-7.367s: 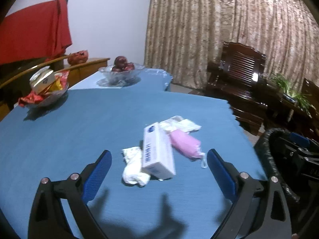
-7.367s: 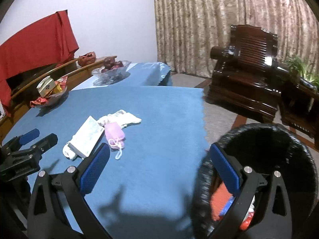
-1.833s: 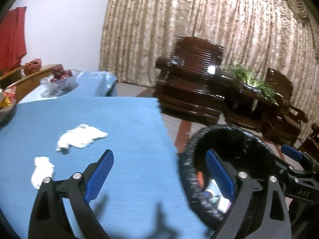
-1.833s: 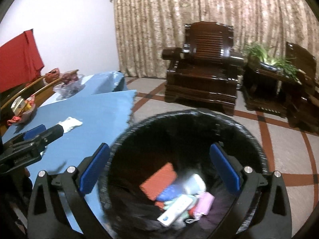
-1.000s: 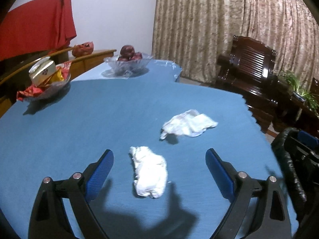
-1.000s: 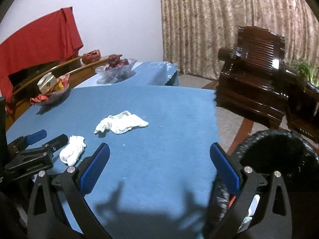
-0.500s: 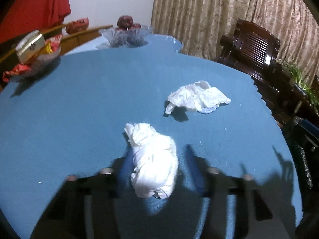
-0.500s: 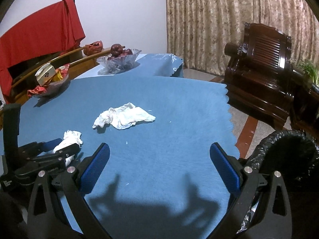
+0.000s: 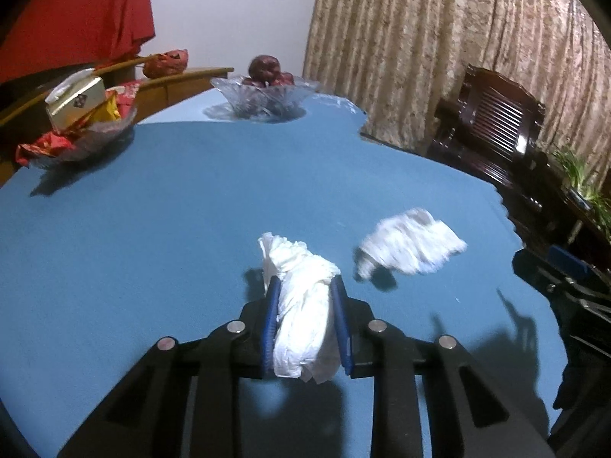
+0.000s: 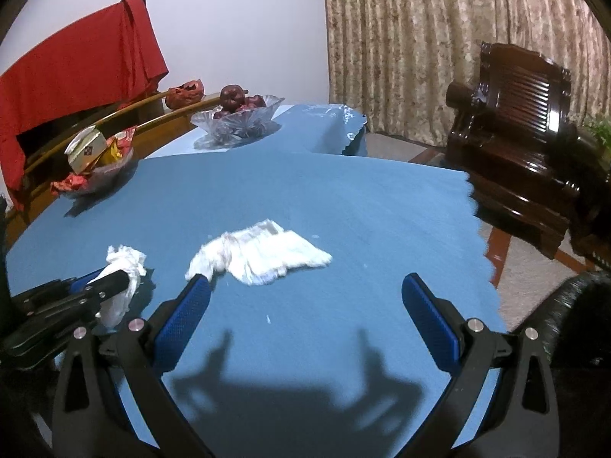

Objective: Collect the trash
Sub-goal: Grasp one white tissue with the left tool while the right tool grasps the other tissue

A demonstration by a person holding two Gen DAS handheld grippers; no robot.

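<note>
Tissues, two, crumpled white: your left gripper [image 9: 305, 297] is closing on one wad [image 9: 303, 305]; the flatter tissue [image 10: 259, 255] lies beside it on blue cloth [image 10: 343, 210], before your wide-open right gripper [image 10: 305, 305].

White box, pink pouch gone from table. Left gripper [image 9: 305, 286] jaws, wide a second ago, closing onto crumpled white tissue wad [image 9: 303, 305].

A plain blue tablecloth [image 10: 343, 206] with a scalloped edge. On it, two white crumpled tissues [image 9: 305, 305] [image 10: 263, 253]. Beyond the tablecloth: a red cloth [image 10: 76, 61], beige patterned curtains [image 10: 439, 38], a dark brown wooden armchair [image 10: 523, 122]. Black grippers with blue pads [image 10: 429, 313].
</note>
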